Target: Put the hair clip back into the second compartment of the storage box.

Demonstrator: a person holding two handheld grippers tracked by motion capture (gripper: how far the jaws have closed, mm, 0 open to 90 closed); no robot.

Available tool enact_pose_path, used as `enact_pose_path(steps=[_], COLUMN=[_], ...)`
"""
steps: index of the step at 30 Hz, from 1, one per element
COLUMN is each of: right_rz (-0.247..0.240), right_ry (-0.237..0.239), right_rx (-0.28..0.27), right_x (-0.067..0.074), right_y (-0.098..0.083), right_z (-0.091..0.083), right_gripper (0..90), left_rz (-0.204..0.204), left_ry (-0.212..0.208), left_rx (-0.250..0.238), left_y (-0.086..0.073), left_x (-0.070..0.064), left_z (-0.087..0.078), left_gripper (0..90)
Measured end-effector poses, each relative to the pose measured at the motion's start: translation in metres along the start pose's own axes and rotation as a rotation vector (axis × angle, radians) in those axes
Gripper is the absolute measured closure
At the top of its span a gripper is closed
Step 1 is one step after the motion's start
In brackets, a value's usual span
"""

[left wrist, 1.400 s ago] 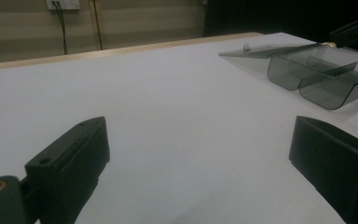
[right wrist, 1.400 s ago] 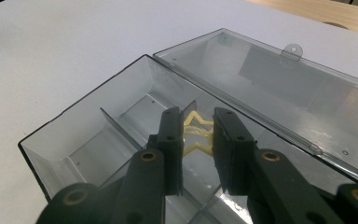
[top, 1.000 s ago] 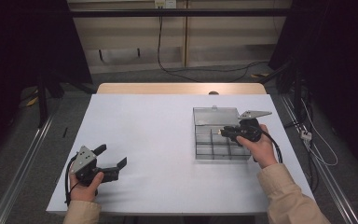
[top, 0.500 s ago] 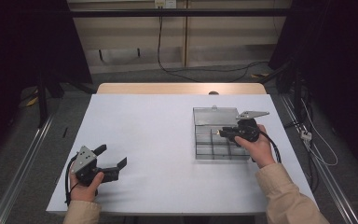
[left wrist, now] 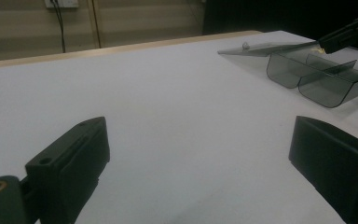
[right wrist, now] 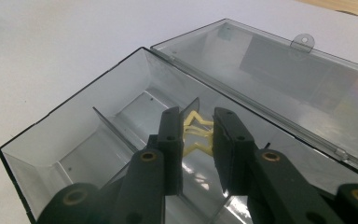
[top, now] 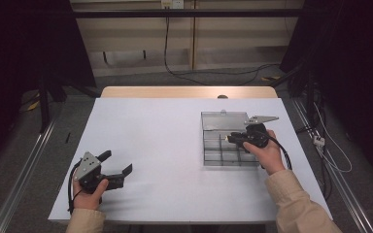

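Note:
A clear plastic compartment box [top: 205,151] lies open on the right of the white table [top: 165,141], its lid [top: 221,120] laid flat behind it. My right gripper [top: 230,138] hangs over the box's middle compartments. In the right gripper view my right gripper [right wrist: 198,126] is shut on a small pale-yellow zigzag piece [right wrist: 196,133], just above a divider of the box [right wrist: 98,98]. My left gripper [top: 118,161] rests at the front left of the table, jaws wide open with nothing between them. In the left gripper view, my left gripper [left wrist: 200,154] faces the box [left wrist: 317,79] across bare table.
Cables [top: 184,73] run across the floor behind the table, and a wooden strip [top: 189,92] borders the table's far edge. Metal rails [top: 24,170] run along the floor on both sides. The box's lid tab [right wrist: 303,42] points away from me.

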State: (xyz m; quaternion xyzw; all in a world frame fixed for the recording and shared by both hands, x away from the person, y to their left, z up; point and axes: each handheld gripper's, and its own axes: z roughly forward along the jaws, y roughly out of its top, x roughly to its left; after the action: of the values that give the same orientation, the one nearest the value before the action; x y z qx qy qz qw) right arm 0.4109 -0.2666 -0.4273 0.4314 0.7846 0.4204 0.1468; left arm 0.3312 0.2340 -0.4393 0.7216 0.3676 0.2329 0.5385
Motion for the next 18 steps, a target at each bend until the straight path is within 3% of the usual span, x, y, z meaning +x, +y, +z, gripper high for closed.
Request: enact_pose_path(steps=[18], right_rz=[0.006], right_ry=[-0.011], right_rx=[0.016], right_x=[0.0001], right_y=[-0.0011], right_z=[0.0039], right_gripper=[73.8], left_rz=[0.001], left_ry=[-0.004], left_rx=[0.003], left_y=[-0.0001], left_x=[0.0000], left_z=[0.0003], left_gripper=[4.9])
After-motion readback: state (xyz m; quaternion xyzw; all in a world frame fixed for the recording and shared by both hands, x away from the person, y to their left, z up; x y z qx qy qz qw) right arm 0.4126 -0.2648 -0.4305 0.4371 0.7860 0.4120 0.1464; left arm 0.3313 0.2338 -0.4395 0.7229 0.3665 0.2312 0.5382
